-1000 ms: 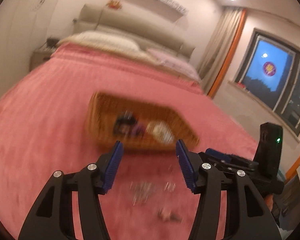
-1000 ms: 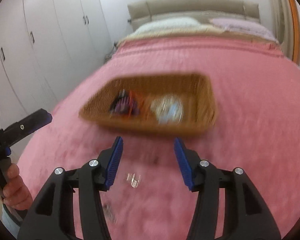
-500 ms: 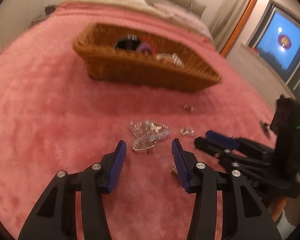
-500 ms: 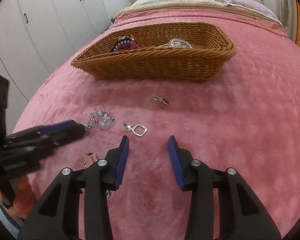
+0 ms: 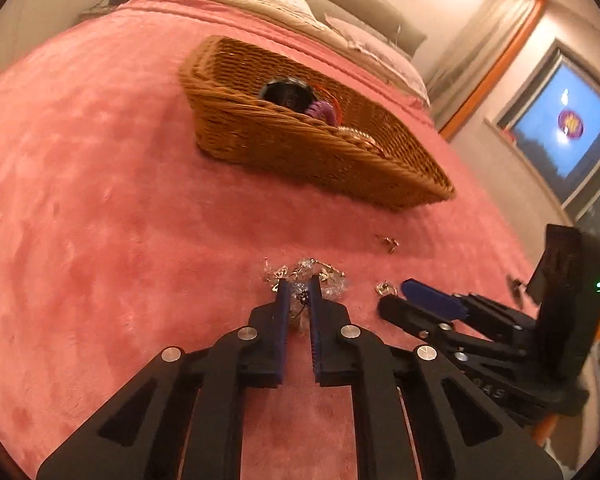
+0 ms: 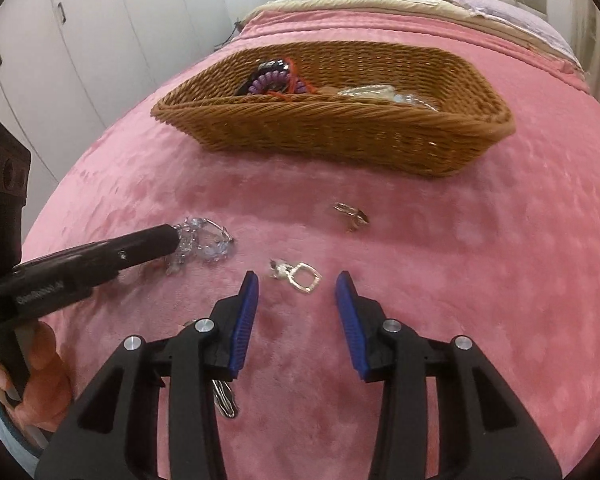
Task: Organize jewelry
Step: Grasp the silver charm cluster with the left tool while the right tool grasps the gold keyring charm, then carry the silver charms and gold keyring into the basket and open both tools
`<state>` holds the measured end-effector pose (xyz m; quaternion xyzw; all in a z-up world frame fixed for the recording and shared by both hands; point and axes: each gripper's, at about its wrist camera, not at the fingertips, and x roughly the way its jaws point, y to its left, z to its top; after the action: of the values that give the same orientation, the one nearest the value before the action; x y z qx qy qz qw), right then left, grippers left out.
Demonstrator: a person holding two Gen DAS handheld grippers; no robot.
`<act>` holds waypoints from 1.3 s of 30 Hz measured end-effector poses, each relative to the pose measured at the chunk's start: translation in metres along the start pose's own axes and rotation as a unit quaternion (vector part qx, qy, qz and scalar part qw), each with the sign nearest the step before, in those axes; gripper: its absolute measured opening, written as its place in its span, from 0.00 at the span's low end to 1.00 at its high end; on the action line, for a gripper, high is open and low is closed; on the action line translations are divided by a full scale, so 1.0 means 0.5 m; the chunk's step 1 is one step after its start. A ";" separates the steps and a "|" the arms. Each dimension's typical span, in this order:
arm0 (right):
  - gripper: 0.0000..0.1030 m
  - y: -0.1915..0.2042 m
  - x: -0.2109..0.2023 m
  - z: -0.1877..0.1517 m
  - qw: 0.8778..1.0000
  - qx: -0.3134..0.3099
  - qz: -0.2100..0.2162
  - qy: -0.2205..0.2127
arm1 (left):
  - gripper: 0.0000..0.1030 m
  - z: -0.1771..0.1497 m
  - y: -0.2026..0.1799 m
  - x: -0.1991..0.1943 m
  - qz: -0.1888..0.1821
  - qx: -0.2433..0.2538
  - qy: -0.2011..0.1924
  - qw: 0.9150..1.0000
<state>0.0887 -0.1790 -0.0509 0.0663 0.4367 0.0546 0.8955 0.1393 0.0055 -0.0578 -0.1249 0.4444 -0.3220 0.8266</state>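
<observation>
A clear beaded bracelet lies on the pink bedspread; my left gripper is shut on its near part. In the right wrist view the left gripper's tips meet the bracelet. My right gripper is open, low over the bed, with a square silver earring between its tips. A small gold earring lies farther on, also in the left wrist view. A wicker basket behind holds purple and black hair ties and clear jewelry.
A silver clip lies on the bedspread under the right gripper's left finger. Pillows and a headboard are at the far end of the bed. White wardrobes stand on the left, a window on the right.
Both grippers have come down and forward to the bedspread. The left gripper has closed on the beaded bracelet. The right gripper has moved up to the square earring and stays open.
</observation>
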 end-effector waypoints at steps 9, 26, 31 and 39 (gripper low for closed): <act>0.11 0.044 0.000 -0.004 0.998 -0.033 -0.042 -0.023 | 0.07 -0.009 0.013 -0.034 -0.041 -0.016 -0.030 0.999; 0.11 -0.061 -0.116 -0.042 0.992 0.061 0.055 -0.098 | 0.07 -0.034 -0.022 -0.087 -0.087 0.017 -0.067 0.994; 0.11 -0.075 -0.173 -0.030 0.988 0.070 0.071 -0.115 | 0.07 -0.009 -0.078 -0.142 -0.097 0.044 -0.097 0.990; 0.11 -0.061 -0.264 0.100 0.984 0.037 0.037 -0.172 | 0.07 0.107 -0.196 -0.241 -0.059 0.115 -0.165 0.978</act>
<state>0.0484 -0.2330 0.0767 0.1242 0.2751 0.0596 0.9515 0.0937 0.0044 0.1001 -0.1067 0.2539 -0.3940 0.8769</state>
